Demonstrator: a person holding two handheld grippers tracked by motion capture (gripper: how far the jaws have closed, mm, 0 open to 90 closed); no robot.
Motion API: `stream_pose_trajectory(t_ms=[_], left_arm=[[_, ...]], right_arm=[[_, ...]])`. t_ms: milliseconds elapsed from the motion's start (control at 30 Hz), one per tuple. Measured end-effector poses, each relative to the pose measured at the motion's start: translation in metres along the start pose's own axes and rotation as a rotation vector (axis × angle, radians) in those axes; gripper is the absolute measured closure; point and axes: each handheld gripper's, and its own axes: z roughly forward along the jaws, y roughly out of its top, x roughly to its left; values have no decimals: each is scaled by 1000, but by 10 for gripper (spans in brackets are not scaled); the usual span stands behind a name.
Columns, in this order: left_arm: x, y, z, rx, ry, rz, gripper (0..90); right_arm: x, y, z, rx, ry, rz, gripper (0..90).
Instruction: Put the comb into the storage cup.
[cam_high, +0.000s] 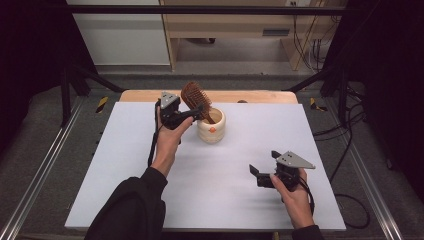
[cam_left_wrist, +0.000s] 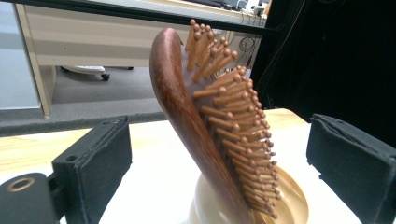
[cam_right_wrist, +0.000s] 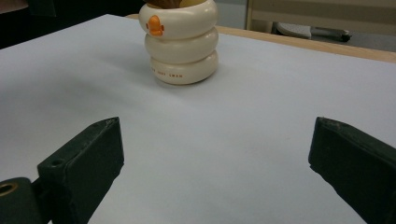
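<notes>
Both pairs of jaws are seen spread wide, nothing clamped. From the high view, the left gripper (cam_high: 196, 114) is held right beside the wooden hairbrush (cam_high: 194, 98), which stands tilted, handle down, in the cream cup (cam_high: 212, 127) near the table's (cam_high: 125, 165) far edge; the right gripper (cam_high: 256, 173) is parked well apart, low at the near right. In the left gripper view, the hairbrush (cam_left_wrist: 187, 116) is framed between the 2 black pads, untouched, bristles turned toward the right-hand pad, its lower end sunk in the cup (cam_left_wrist: 205, 205). In the right gripper view, the cup (cam_right_wrist: 180, 44) is seen as 3 stacked rings with an orange mark, bare white surface before it. The risk is judged plain: the brush leans and the cup looks light, so a nudge from either pad could tip both over, or a squeeze on the bristles could slip. Nothing is found blocking the reach; a desk and cables lie beyond the table.
</notes>
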Motion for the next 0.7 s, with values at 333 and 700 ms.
stream_pose_trajectory(t_ms=[333, 700], left_arm=[[-2, -6, -9, 2, -8, 15, 64], [-5, -12, -14, 6, -19, 33, 62]], right_arm=[[1, 0, 0, 0, 2, -4, 39], [2, 0, 1, 3, 4, -8, 39]])
